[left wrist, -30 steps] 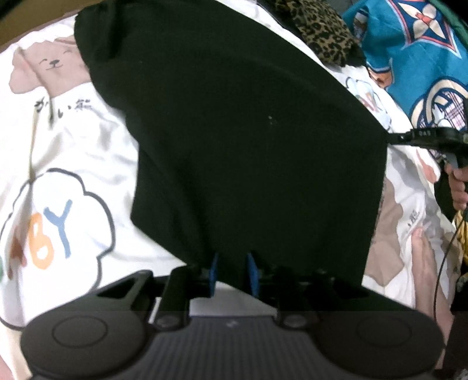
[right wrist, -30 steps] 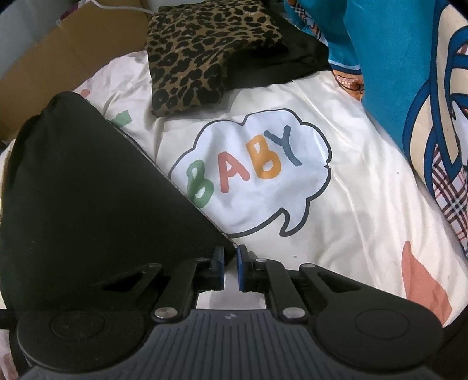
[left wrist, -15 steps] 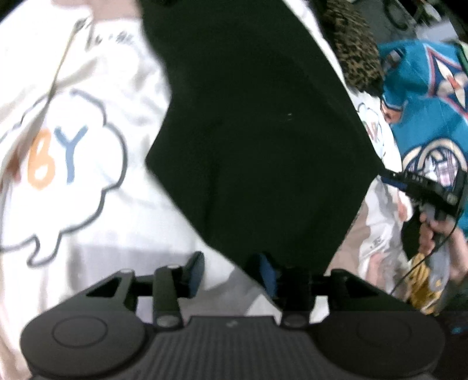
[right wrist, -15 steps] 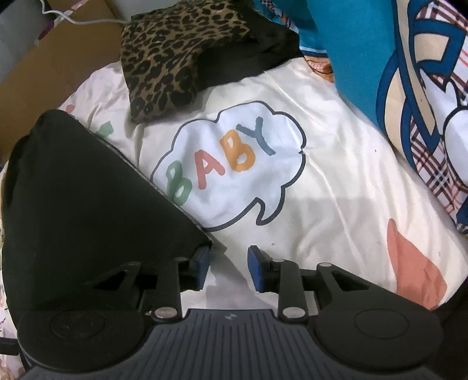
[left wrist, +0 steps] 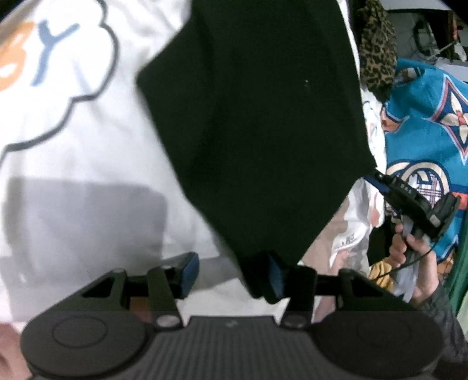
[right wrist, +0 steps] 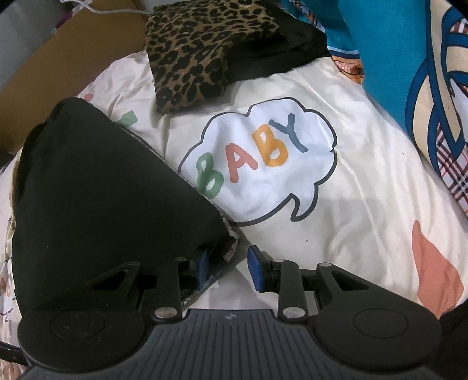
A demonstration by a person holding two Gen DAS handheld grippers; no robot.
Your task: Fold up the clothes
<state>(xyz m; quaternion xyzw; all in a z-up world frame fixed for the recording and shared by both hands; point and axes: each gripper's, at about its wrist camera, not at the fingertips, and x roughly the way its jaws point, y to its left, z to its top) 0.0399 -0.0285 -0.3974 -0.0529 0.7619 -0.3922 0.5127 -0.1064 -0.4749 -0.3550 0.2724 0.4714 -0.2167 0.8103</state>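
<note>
A folded black garment (left wrist: 257, 131) lies on a white bedsheet (left wrist: 87, 163) printed with "BABY". My left gripper (left wrist: 232, 274) is at its near corner with its jaws opening; the corner hangs between them and rests against the right pad (left wrist: 275, 277), unpinched. In the right wrist view the same black garment (right wrist: 102, 190) fills the left side. My right gripper (right wrist: 228, 269) stands open at another corner, which lies beside its left pad (right wrist: 201, 266). From the left wrist view I see the right gripper (left wrist: 409, 198) in a person's hand, tips at the garment's right corner.
A leopard-print garment (right wrist: 193, 55) lies at the back on a dark cloth (right wrist: 278, 49). A teal patterned blanket (right wrist: 409, 73) runs along the right side. Brown cardboard (right wrist: 58, 58) and a white cable (right wrist: 111, 8) are at the back left.
Both grippers, shut on the garment's corners a second ago, have opened and let go. The left wrist view has rolled and dropped closer to the sheet; the right has hardly moved.
</note>
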